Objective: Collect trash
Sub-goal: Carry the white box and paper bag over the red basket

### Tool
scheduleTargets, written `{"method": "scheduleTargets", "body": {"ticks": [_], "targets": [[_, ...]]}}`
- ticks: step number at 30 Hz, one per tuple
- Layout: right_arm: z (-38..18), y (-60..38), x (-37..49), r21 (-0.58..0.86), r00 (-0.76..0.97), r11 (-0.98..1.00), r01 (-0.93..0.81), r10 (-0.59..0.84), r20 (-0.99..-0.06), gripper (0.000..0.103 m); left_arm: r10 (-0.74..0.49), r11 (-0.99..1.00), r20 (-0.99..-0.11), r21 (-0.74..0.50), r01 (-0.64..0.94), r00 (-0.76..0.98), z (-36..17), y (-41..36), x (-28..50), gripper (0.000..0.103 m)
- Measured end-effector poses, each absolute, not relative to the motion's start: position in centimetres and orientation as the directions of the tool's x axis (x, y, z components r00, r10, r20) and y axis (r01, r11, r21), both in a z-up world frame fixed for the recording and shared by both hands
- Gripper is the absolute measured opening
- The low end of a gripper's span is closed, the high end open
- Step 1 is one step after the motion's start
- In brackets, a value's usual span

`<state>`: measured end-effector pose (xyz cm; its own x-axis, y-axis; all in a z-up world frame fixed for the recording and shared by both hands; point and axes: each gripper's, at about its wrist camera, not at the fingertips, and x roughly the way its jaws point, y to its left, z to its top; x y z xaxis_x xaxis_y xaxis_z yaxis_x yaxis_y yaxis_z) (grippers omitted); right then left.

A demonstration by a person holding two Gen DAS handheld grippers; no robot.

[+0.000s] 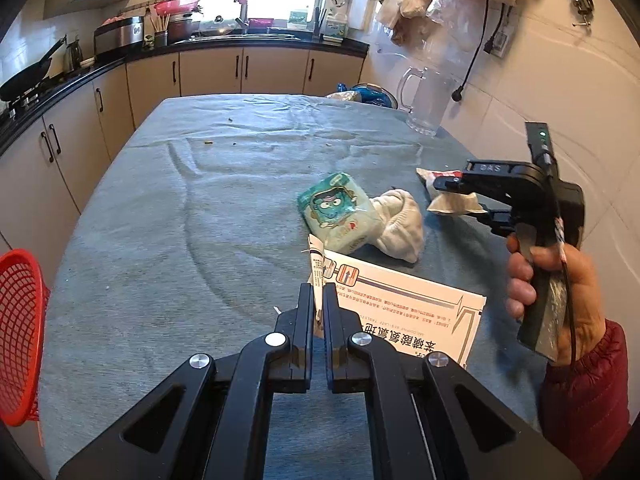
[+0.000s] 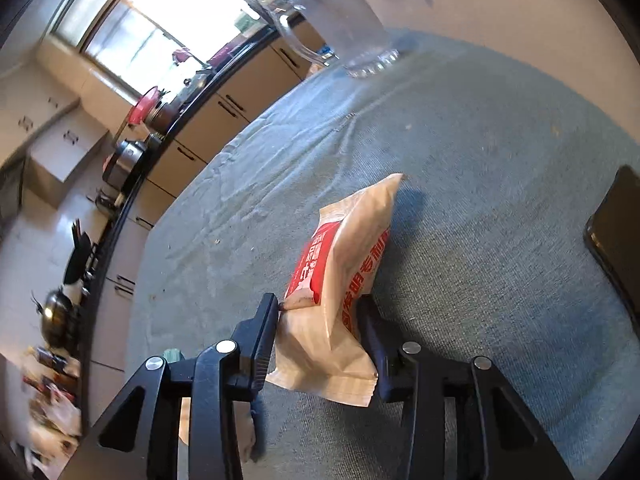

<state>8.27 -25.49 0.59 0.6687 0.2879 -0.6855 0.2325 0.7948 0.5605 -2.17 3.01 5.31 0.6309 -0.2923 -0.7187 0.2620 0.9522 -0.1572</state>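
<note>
My left gripper (image 1: 318, 294) is shut on the edge of a flattened white medicine box (image 1: 404, 312) with printed text, held low over the grey tablecloth (image 1: 180, 220). Past it lie a green tissue pack (image 1: 340, 212) with a cartoon face and a crumpled white cloth (image 1: 402, 224). In the right wrist view, my right gripper (image 2: 320, 316) is shut on a beige and red snack packet (image 2: 348, 248), whose far end points away over the cloth. The left wrist view shows that gripper (image 1: 454, 198) at the right with the packet (image 1: 448, 203), held by a hand (image 1: 560, 280) in a red sleeve.
A red mesh basket (image 1: 20, 332) sits at the table's left edge. A clear glass pitcher (image 1: 424, 100) (image 2: 344, 24) stands at the far right corner. A black phone (image 2: 616, 232) lies right of the packet. Kitchen counters run along the left and back.
</note>
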Motion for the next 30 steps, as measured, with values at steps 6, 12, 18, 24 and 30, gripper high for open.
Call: {"method": "scheduleTargets", "body": {"ticks": [6, 12, 18, 24, 30], "targets": [[3.1, -23.5, 3.9, 0.584, 0.739, 0.808, 0.08, 0.345, -0.579, 0.043, -0.278, 0.958, -0.7, -0.15, 0.246, 0.657, 5.9, 4.1, -2.7, 0.004], [5.8, -20.7, -0.9, 0.542, 0.783, 0.838, -0.066, 0.38, -0.492, 0.043, -0.263, 0.963, -0.689, -0.146, 0.226, 0.676, 6.1, 5.4, -3.4, 0.004], [7.0, -17.8, -3.8, 0.497, 0.787, 0.851, -0.17, 0.421, -0.451, 0.043, -0.24, 0.97, -0.677, -0.137, 0.201, 0.696, 6.4, 6.9, -4.3, 0.004], [7.1, -14.8, -4.7, 0.47, 0.764, 0.849, -0.241, 0.464, -0.448, 0.043, -0.211, 0.977, -0.665, -0.132, 0.165, 0.717, 6.8, 8.7, -5.1, 0.004], [6.8, -12.6, -5.2, 0.453, 0.741, 0.847, -0.277, 0.489, -0.461, 0.043, -0.19, 0.982, -0.655, -0.144, 0.127, 0.731, 7.0, 10.8, -5.8, 0.004]]}}
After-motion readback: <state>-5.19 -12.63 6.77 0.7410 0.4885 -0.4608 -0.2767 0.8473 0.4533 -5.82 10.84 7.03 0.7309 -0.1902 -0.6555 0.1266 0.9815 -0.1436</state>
